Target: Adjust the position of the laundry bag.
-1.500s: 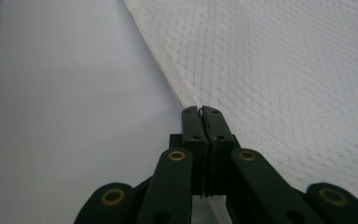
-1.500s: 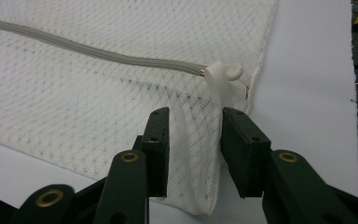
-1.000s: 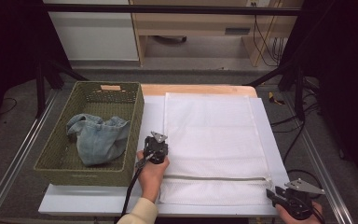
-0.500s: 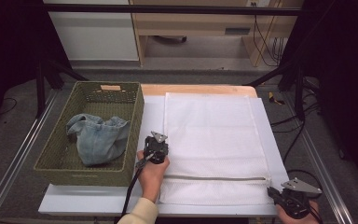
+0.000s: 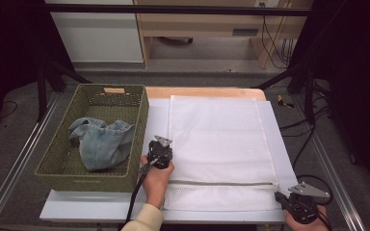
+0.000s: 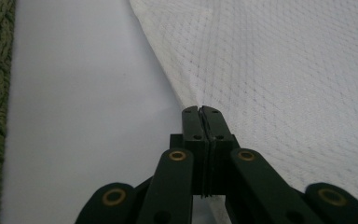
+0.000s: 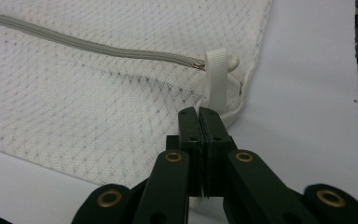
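A white mesh laundry bag (image 5: 219, 139) lies flat on the white table board, with a grey zipper (image 5: 221, 183) running across it near the front. My left gripper (image 5: 163, 143) is shut on the bag's left edge; its closed jaws (image 6: 202, 109) pinch the mesh hem. My right gripper (image 5: 279, 195) sits at the bag's front right corner. In the right gripper view its tips (image 7: 198, 112) are shut on the lower end of the white webbing tab (image 7: 216, 74) at the zipper's (image 7: 98, 46) end.
A green woven basket (image 5: 53, 168) stands left of the bag and holds a crumpled pair of blue jeans (image 5: 101, 144). Bare white board (image 5: 101, 211) shows along the front and on both sides of the bag. Metal rails flank the table, and cables lie on the floor at right.
The right gripper's jaws look narrower than a second ago. Both hands and the bag keep their places.
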Demonstrator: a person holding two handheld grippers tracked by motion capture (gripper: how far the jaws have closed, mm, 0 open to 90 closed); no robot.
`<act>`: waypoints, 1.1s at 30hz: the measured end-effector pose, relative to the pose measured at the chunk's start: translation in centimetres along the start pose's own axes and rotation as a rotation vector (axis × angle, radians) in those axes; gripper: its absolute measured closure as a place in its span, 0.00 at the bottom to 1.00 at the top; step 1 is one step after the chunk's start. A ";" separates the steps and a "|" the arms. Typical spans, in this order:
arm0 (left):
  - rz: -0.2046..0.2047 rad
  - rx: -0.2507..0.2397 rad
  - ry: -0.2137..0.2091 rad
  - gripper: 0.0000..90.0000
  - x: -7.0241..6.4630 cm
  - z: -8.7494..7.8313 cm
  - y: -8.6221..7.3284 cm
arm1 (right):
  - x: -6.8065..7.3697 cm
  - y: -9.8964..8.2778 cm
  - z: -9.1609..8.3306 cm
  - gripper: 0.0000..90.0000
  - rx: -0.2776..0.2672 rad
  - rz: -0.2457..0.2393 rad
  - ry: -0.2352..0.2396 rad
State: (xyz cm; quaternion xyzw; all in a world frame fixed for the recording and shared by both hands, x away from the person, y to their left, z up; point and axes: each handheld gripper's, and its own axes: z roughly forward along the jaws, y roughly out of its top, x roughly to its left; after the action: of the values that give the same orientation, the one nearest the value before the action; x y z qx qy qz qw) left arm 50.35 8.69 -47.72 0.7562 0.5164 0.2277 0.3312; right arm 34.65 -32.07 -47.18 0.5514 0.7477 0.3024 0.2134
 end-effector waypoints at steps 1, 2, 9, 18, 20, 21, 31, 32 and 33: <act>0.001 -0.001 0.003 1.00 0.0 0.0 0.0 | 0.0 0.0 0.0 0.99 0.000 0.000 0.001; 0.003 -0.002 0.008 1.00 0.0 -0.1 0.0 | 0.1 0.0 0.0 0.99 -0.001 -0.001 0.001; -0.020 -0.008 0.024 1.00 0.6 -0.2 -0.6 | 0.3 0.3 0.1 0.99 -0.003 -0.010 0.015; -0.037 -0.026 0.040 1.00 1.1 -0.5 -0.7 | 0.7 0.6 0.3 0.99 -0.005 -0.019 0.027; -0.039 -0.029 0.049 1.00 1.3 -0.7 -0.7 | 0.8 0.7 0.4 0.99 -0.006 -0.022 0.030; -0.041 -0.030 0.053 1.00 1.3 -0.7 -0.7 | 0.9 0.7 0.4 0.99 -0.007 -0.025 0.032; -0.036 -0.032 0.070 1.00 1.3 -0.7 -0.7 | 1.2 0.8 0.4 0.99 -0.004 -0.030 0.040; -0.036 -0.032 0.070 1.00 1.3 -0.7 -0.7 | 1.2 0.8 0.4 0.99 -0.004 -0.030 0.040; -0.035 -0.033 0.074 1.00 1.3 -0.7 -0.7 | 1.3 0.8 0.4 0.99 -0.004 -0.030 0.042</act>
State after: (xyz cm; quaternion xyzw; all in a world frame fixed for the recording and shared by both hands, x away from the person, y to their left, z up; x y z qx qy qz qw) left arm 49.89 10.27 -47.77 0.7325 0.5375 0.2582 0.3284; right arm 35.06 -30.63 -46.93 0.5332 0.7595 0.3122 0.2034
